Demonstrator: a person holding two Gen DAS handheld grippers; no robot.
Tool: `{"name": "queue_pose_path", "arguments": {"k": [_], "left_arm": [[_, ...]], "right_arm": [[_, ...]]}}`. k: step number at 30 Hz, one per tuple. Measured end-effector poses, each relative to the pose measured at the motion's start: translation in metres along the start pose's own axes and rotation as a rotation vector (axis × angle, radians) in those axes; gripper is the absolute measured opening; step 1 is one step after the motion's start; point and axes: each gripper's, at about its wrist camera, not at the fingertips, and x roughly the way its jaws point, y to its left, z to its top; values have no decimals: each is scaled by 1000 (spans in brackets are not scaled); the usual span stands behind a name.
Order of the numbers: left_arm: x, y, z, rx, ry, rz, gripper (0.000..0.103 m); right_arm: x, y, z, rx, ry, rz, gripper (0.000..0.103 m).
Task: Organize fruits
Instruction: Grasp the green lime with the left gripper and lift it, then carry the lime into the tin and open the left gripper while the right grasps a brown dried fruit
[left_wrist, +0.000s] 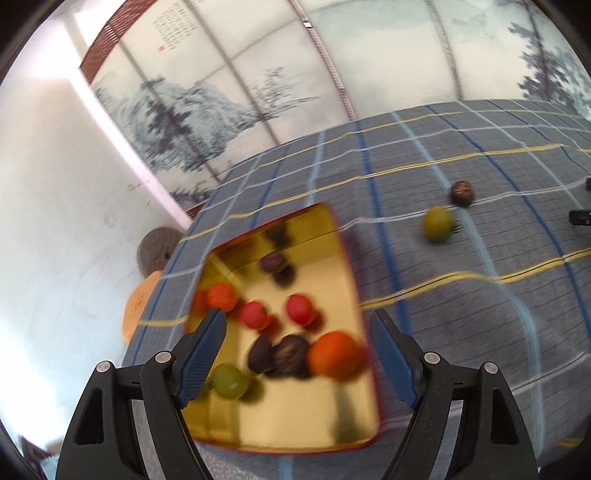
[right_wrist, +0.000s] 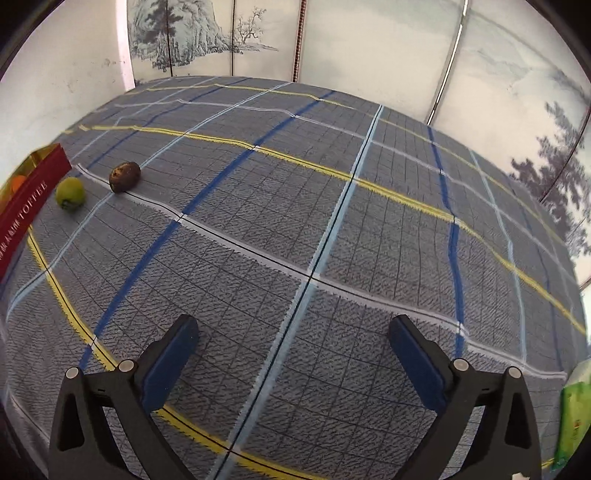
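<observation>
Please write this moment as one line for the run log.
left gripper: open, empty, over gold box | right gripper: open, empty | green fruit, brown fruit: on cloth, outside box

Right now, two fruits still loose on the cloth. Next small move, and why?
Probably swing the right gripper left toward the green fruit. Its fingers are open and empty over bare cloth, while that fruit and the brown fruit lie outside the gold tin, which holds the rest.

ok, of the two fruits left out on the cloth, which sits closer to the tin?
The green fruit. It lies right beside the tin; the brown fruit sits just past it, farther from the tin.
</observation>
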Motion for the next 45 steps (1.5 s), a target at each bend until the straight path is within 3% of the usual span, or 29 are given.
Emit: {"name": "queue_pose_path", "arguments": {"k": [3, 8, 13, 21, 23, 25, 30, 38, 41, 44, 45], "left_arm": [[4, -19, 17, 36, 1, -74, 80], [27, -46, 49, 59, 32, -268, 80], [69, -68, 79, 58, 98, -299, 79], [111, -81, 89, -33, 186, -397, 77], [119, -87, 85, -62, 217, -474, 64], [116, -81, 83, -125, 191, -512, 36], [101, -73, 72, -196, 173, -551, 36], [39, -47, 45, -264, 106, -602, 36], [19, -38, 38, -266, 76, -596, 36], [9, -31, 33, -267, 72, -590, 36], [5, -26, 30, -280, 73, -597, 36]], "right_arm": [[3, -11, -5, 43, -15, 46, 103], [1, -12, -7, 55, -17, 48, 103], [2, -12, -7, 55, -17, 49, 103], [1, -11, -7, 57, -19, 52, 103], [1, -11, -7, 58, -19, 53, 103], [0, -10, -7, 58, -19, 53, 103], [0, -10, -8, 56, -18, 50, 103], [2, -12, -5, 65, -22, 54, 103], [-17, 0, 5, 74, -117, 216, 101], [-30, 32, 26, -27, -170, 288, 100], [-31, 47, 36, -66, -189, 321, 94]]}}
